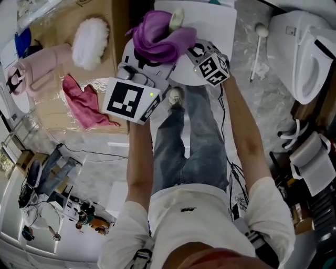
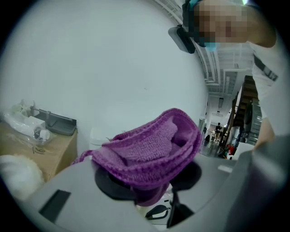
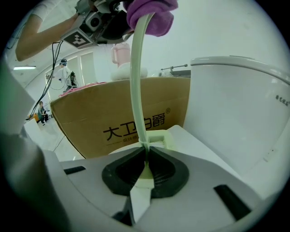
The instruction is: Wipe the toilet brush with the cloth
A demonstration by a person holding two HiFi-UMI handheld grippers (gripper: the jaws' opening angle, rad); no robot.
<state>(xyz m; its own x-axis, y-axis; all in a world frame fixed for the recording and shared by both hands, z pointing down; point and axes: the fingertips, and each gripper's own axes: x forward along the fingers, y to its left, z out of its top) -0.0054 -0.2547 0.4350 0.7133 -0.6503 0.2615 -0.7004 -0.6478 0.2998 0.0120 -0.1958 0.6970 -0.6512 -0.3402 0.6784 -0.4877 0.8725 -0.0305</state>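
Observation:
The purple knitted cloth [image 1: 160,39] is bunched over the tip of my left gripper [image 1: 143,59]. In the left gripper view the cloth [image 2: 149,152] drapes across both dark pads [image 2: 111,183] and sags into the gap of the left gripper [image 2: 149,183], whose jaws stand apart. The pale green toilet brush handle [image 3: 137,77] rises from my right gripper [image 3: 145,156], which is shut on it just above the flat brush head [image 3: 158,138]. The handle's upper end is wrapped in the cloth [image 3: 152,13], and its tip [image 1: 177,20] pokes out in the head view beside my right gripper [image 1: 190,52].
A cardboard box [image 1: 113,31] on the left carries a pink cloth [image 1: 84,102], a white fluffy duster [image 1: 90,42] and a pink jug [image 1: 44,65]. A white toilet [image 1: 304,52] stands at right, with another white brush [image 1: 258,47] on the floor. Cables trail behind.

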